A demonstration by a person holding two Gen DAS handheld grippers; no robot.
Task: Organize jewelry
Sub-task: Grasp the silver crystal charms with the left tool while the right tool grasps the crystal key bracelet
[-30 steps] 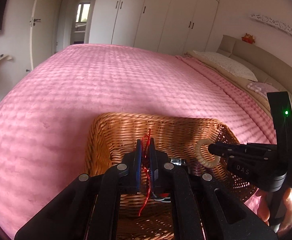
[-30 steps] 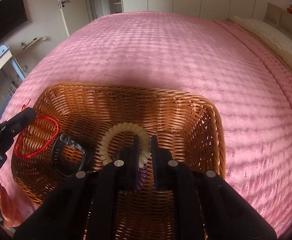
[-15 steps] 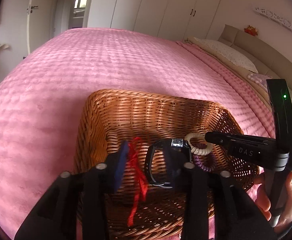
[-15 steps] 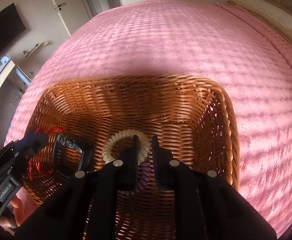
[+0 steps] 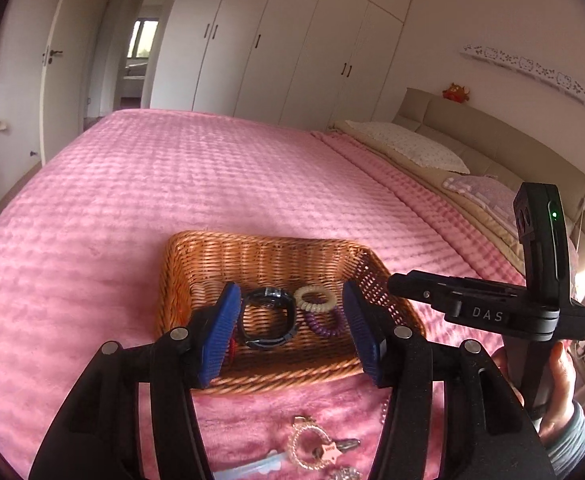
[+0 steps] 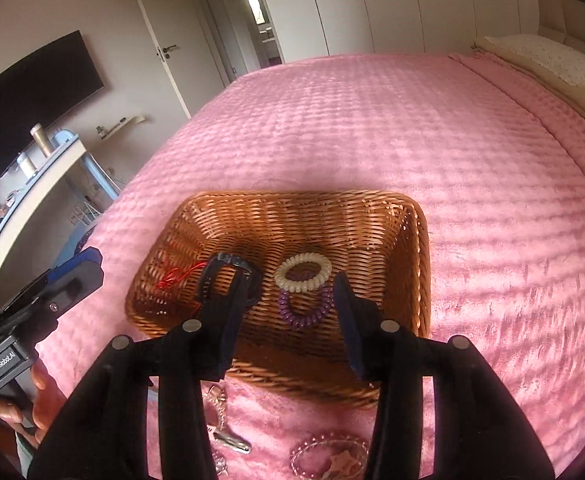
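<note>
A wicker basket (image 5: 268, 250) (image 6: 416, 248) sits on the pink bedspread. Inside lie a black watch (image 5: 266, 320) (image 6: 228, 268), a cream spiral hair tie (image 5: 315, 298) (image 6: 303, 271), a purple spiral hair tie (image 5: 324, 326) (image 6: 304, 309) and a red cord (image 6: 176, 276). My left gripper (image 5: 290, 334) hangs above the basket's near side, jaws opening, nothing between them. My right gripper (image 6: 288, 320) is raised over the near rim, jaws opening and empty. Each gripper shows at the edge of the other's view.
On the bedspread in front of the basket lie a beaded bracelet with a star charm (image 5: 312, 446) (image 6: 328, 456), a hair clip (image 6: 232, 442) and other small pieces. Pillows (image 5: 408, 146) and the headboard are at the right. A desk (image 6: 32, 184) stands left of the bed.
Both grippers let go: the red cord dropped from the left one, the cream hair tie from the right. Both opened and drew back and up from the basket.
</note>
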